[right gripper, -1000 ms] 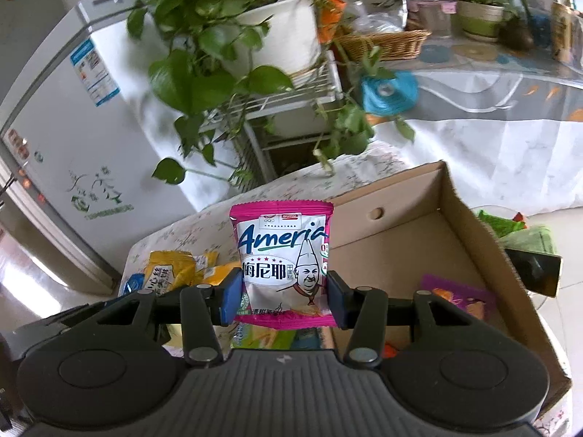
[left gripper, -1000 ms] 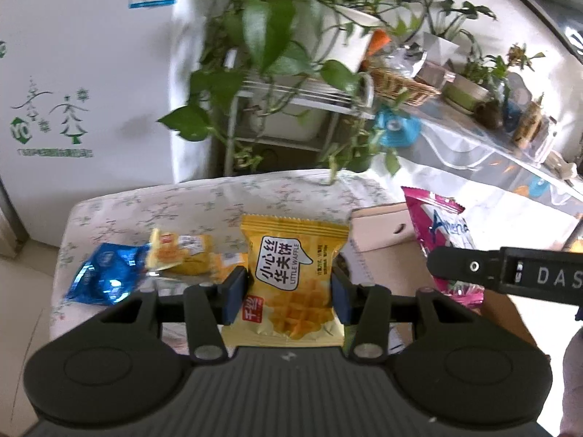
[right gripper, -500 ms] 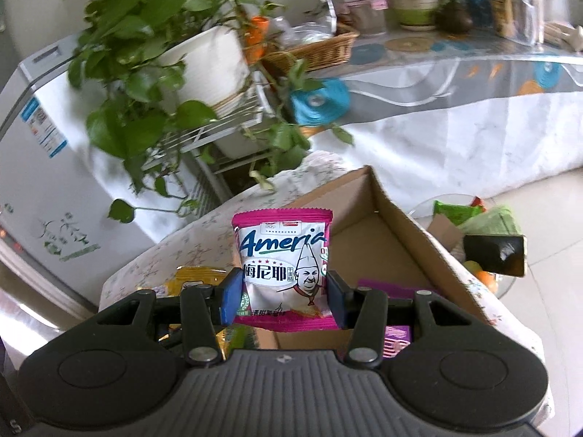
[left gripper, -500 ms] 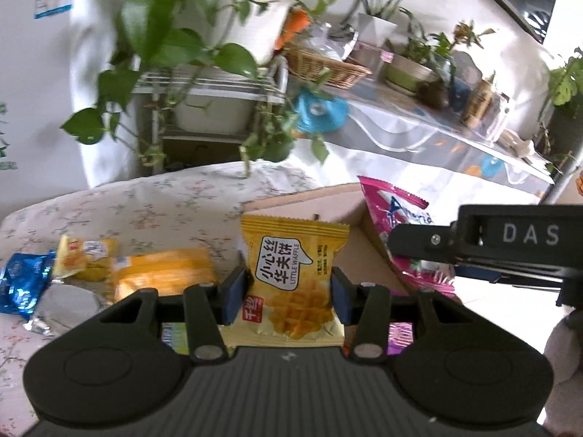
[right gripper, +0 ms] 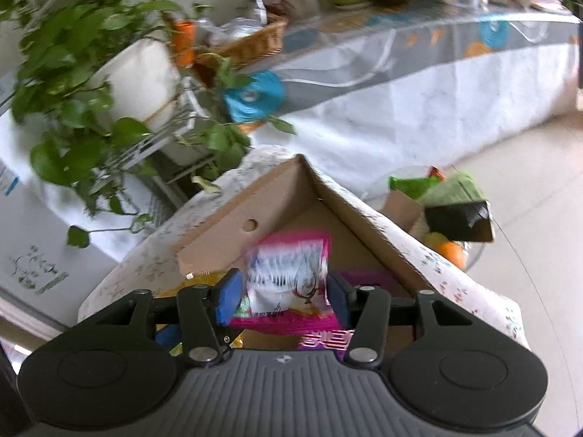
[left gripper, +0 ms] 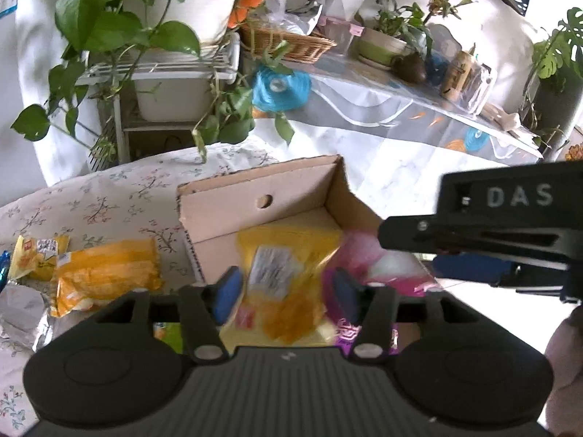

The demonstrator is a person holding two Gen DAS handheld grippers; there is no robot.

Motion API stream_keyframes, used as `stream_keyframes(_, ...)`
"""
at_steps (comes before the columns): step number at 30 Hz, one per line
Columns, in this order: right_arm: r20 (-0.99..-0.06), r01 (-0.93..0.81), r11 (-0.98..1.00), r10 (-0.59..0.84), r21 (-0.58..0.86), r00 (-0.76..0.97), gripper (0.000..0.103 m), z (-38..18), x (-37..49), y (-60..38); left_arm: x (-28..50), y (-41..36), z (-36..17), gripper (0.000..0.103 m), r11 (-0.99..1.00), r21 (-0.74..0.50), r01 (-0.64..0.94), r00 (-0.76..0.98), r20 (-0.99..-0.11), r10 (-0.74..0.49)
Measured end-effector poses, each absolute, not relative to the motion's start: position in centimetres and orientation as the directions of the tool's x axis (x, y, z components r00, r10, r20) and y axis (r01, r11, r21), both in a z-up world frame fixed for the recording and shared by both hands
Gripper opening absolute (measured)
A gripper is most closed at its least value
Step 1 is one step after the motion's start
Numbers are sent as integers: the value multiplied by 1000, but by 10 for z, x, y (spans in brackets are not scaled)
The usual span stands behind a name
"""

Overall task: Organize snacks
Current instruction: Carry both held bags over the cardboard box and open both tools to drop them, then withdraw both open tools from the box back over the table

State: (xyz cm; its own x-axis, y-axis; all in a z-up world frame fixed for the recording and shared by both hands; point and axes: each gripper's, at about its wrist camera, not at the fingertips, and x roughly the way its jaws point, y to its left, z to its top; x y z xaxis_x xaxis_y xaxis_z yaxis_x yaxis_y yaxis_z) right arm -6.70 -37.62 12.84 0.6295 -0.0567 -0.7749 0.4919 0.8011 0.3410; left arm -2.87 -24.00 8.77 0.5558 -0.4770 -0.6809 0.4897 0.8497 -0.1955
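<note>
My left gripper [left gripper: 286, 293] is open over the cardboard box [left gripper: 255, 196]; the yellow waffle packet [left gripper: 288, 276] is blurred between its spread pads, falling into the box. My right gripper [right gripper: 282, 295] is open too, with the pink-and-white Ameria packet [right gripper: 288, 276] blurred and dropping between its pads above the box [right gripper: 349, 200]. That pink packet also shows in the left wrist view [left gripper: 371, 266], under the right gripper's body [left gripper: 484, 225]. A purple packet [right gripper: 328, 338] lies in the box.
On the floral tablecloth [left gripper: 109, 196] left of the box lie two yellow packets [left gripper: 105, 273], [left gripper: 36, 255] and a silver one [left gripper: 22, 309]. A plant rack [left gripper: 164, 73] stands behind. A glass bowl of items [right gripper: 444, 215] sits on the floor to the right.
Both grippers have opened and let go of their packets, which are falling into the box. Both grippers moved right, over the box.
</note>
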Motion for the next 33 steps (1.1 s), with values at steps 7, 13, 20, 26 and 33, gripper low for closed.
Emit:
stream_keyframes(7, -769, 510, 782, -64, 358, 637, 70, 130, -70, -378, -40, -242, 101, 81, 843, -163, 513, 587, -650, -483)
stream_keyframes(13, -765, 494, 788, -47, 366, 642, 72, 128, -67, -374, -37, -230, 103, 82, 863, -149, 483, 599, -663, -450)
stream_keyframes(20, -759, 458, 810, -25, 366, 650, 73, 128, -63, -363, -33, -208, 109, 82, 882, -145, 447, 616, -665, -422)
stream_keyframes(26, -750, 398, 845, 5, 356, 661, 76, 129, -58, -346, -26, -177, 111, 83, 909, -129, 396, 625, -687, -371)
stream_keyframes(33, -750, 332, 880, 41, 340, 660, 77, 128, -50, -324, -16, -135, 109, 83, 942, -89, 325, 638, -715, -287)
